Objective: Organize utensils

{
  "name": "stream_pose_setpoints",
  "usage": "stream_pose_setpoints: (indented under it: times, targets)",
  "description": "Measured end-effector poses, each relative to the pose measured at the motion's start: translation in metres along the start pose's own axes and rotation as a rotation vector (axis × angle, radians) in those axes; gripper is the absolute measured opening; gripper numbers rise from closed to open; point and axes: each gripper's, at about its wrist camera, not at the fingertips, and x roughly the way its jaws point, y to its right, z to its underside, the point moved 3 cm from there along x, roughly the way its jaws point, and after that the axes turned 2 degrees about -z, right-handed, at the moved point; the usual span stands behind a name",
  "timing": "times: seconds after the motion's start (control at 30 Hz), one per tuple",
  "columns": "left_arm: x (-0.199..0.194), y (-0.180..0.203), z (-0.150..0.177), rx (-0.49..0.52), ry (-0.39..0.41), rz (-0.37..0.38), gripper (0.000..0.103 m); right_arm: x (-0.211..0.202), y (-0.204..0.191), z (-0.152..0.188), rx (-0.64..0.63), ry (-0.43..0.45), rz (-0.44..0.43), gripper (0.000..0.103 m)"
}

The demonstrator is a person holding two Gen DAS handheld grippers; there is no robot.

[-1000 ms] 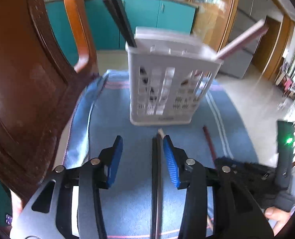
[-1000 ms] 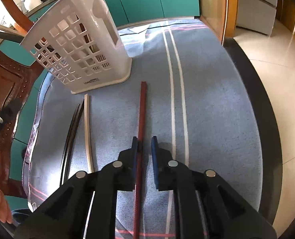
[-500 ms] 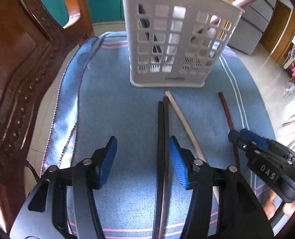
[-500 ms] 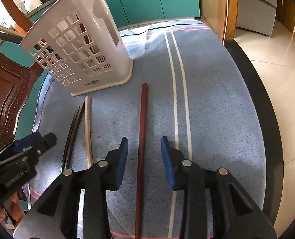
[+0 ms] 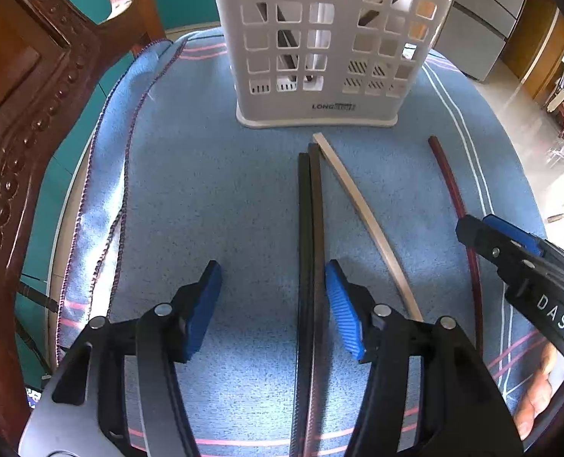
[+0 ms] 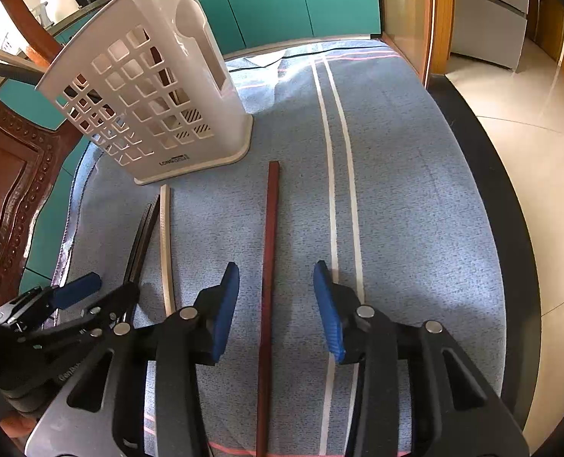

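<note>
Blue cloth [image 5: 213,190] covered the desk. White utensil basket [image 5: 320,38] stood upright near far edge, w/ sticks inside. Left gripper [image 5: 272,306]: jaws wide open, empty, black chopstick pair [image 5: 310,228] lying between them. Right gripper [image 6: 276,310]: jaws wide open, empty, straddling dark red chopstick [image 6: 270,236]. Cream chopstick [image 5: 361,213] lay between black and red.

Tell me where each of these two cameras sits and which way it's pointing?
Left wrist: rides the left gripper, looking forward past its open blue pads at two black chopsticks and the white slotted plastic basket; the right gripper and some fingers show at right.
Right wrist: rides the right gripper, open astride a dark red chopstick; left gripper at left.
Shared: basket, all chopsticks, blue striped cloth.
</note>
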Motion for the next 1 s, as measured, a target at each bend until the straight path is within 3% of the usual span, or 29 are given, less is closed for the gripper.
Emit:
stream_pose_setpoints:
  times: [0.1, 0.17, 0.27, 0.5, 0.67, 1.0]
  targets:
    - [0.001, 0.0, -0.001, -0.017, 0.004, 0.016, 0.048, 0.0, -0.001, 0.0, -0.005, 0.0, -0.002, 0.044]
    - [-0.004, -0.002, 0.0, -0.02, 0.009, 0.017, 0.029, 0.0, -0.001, 0.0, -0.009, 0.0, -0.002, 0.045]
    - [-0.005, -0.002, 0.001, -0.028, 0.012, 0.031, 0.015, 0.0, -0.003, 0.0, -0.015, 0.001, 0.002, 0.045]
    - [-0.015, -0.004, 0.006, -0.052, 0.019, 0.063, 0.013, 0.001, -0.004, 0.0, -0.019, 0.001, 0.002, 0.048]
    - [-0.033, -0.007, 0.006, -0.06, 0.067, 0.103, 0.013, 0.002, -0.005, 0.001, -0.024, 0.0, 0.001, 0.051]
    - [-0.044, -0.027, 0.012, -0.1, 0.074, 0.106, 0.013, 0.002, -0.006, 0.0, -0.026, 0.002, 0.007, 0.052]
